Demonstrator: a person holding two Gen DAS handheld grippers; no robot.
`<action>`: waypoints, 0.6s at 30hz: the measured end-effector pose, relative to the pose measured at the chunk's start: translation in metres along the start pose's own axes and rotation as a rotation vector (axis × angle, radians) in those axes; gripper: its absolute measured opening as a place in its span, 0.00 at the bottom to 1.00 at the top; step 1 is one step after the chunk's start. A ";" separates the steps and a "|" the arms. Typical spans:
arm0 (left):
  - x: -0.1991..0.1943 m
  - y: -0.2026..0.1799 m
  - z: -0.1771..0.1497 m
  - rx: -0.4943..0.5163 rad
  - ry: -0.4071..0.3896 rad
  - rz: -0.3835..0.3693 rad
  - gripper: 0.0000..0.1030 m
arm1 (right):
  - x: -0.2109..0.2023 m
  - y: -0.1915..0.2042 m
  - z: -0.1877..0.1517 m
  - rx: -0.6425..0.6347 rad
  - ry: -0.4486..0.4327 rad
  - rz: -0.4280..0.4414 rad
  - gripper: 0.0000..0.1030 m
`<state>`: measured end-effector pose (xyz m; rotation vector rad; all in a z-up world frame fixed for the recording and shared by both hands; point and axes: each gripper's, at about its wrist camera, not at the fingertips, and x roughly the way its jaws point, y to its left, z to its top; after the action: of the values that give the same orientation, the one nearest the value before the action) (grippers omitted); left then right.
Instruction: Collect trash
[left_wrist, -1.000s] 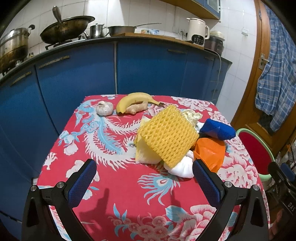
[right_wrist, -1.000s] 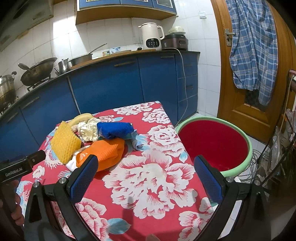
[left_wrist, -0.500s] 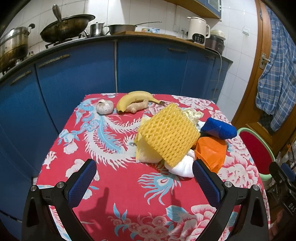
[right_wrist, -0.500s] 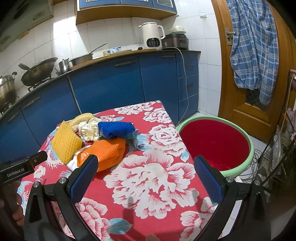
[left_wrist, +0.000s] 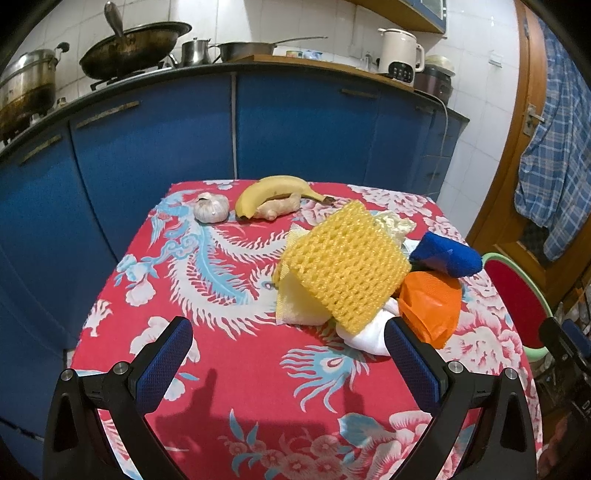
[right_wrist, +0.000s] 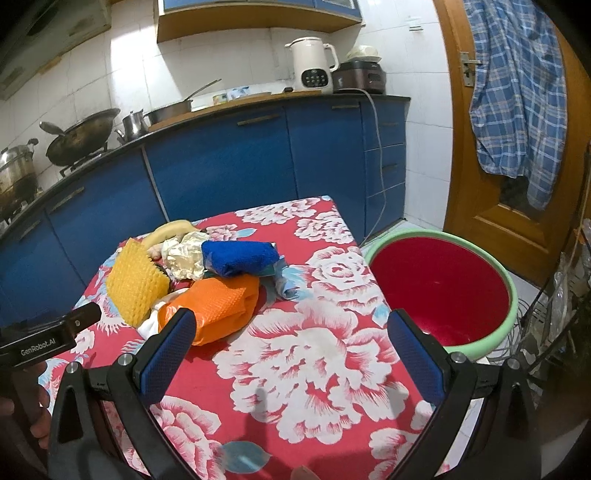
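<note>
Trash, a heap of crumpled packaging, lies on the bench (left_wrist: 221, 387) under its red floral cloth, and the yellow foam fruit net (left_wrist: 347, 266) on top of the heap serves as the landmark. In the left wrist view, an orange foam net (left_wrist: 430, 306) lies just right of the yellow net, a rolled blue cloth-like piece (left_wrist: 447, 254) sits beyond that, and a white wad (left_wrist: 364, 334) pokes out beneath the yellow net's near edge. Behind the yellow net, toward the blue cabinets, a yellow banana (left_wrist: 273, 190), a knob of ginger (left_wrist: 279, 208) and a white garlic bulb (left_wrist: 211, 208) look like food, not trash. The left gripper (left_wrist: 288, 365) hovers short of the heap, its blue-padded fingers (left_wrist: 164, 363) spread wide and holding nothing.

In the right wrist view, the yellow net (right_wrist: 135, 284) stands at the heap's left end, with a crinkled pale wrapper (right_wrist: 183, 260) just right of it. A red basin with a green rim (right_wrist: 513, 295) sits off the bench's edge, well right of the net, and appears empty. The right gripper (right_wrist: 291, 358) is likewise spread wide and empty, pointed between heap and basin.

Collection has apparently not begun; this reads as the approach. The next move calls for closing on one light, crushable piece, probably the nearest orange net, without dragging its neighbours, then carrying it to the basin.
</note>
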<state>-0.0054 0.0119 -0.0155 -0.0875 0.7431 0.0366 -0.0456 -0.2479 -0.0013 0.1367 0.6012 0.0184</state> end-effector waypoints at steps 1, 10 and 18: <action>0.002 0.001 0.001 -0.003 0.005 -0.001 1.00 | 0.003 0.001 0.002 -0.005 0.010 0.001 0.99; 0.021 0.003 0.010 -0.003 0.042 -0.011 1.00 | 0.039 0.010 0.016 -0.060 0.108 0.019 0.99; 0.037 -0.011 0.026 0.034 0.045 -0.034 1.00 | 0.070 0.021 0.041 -0.104 0.130 0.067 0.99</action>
<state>0.0402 0.0031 -0.0212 -0.0687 0.7867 -0.0106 0.0358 -0.2278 -0.0041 0.0543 0.7243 0.1239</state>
